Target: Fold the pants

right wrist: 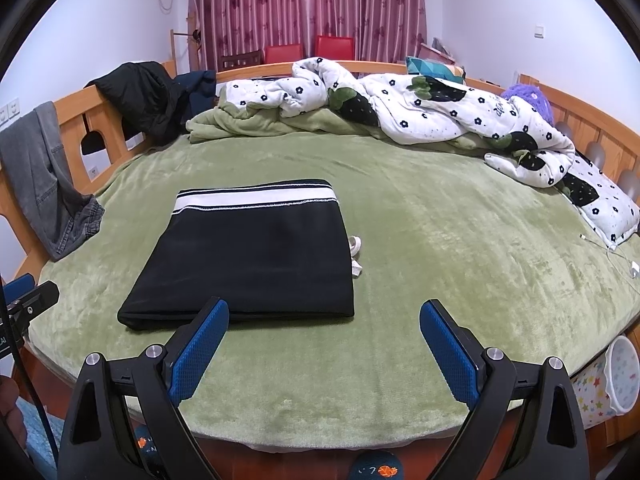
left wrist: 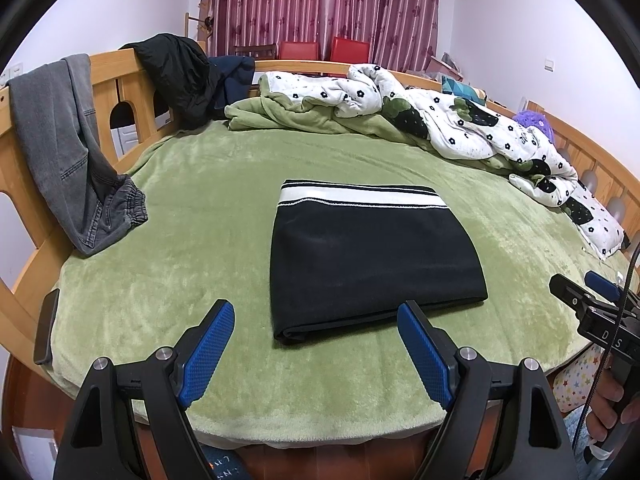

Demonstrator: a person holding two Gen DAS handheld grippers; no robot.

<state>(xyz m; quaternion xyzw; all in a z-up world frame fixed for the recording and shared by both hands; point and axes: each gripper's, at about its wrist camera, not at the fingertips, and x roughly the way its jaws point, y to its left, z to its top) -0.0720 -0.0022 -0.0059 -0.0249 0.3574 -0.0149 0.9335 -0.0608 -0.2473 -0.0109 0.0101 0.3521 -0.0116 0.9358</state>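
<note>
1. Pants [left wrist: 376, 256] – inner layers hidden under the top fold.
2. White item [right wrist: 355, 256] beside the pants – mostly hidden by them, too small to identify.
3. Right gripper [left wrist: 576, 294] – cut off by the left view's edge.
4. Jeans [right wrist: 44, 184] – upper part cut off.

I see black pants [left wrist: 376, 264] with a white-striped band on my green blanket [left wrist: 192, 216], maroon flowered curtains [left wrist: 320, 0] far.

Open green blanket [right wrist: 440, 240] seen right of folded pants [right wrist: 248, 252] and along near edge. Small white item [right wrist: 355, 254] lies touching pants' right side. Quilt [right wrist: 440, 120] heaped at far/right rim; grey jeans [left wrist: 68, 152] draped over left rail.
</note>
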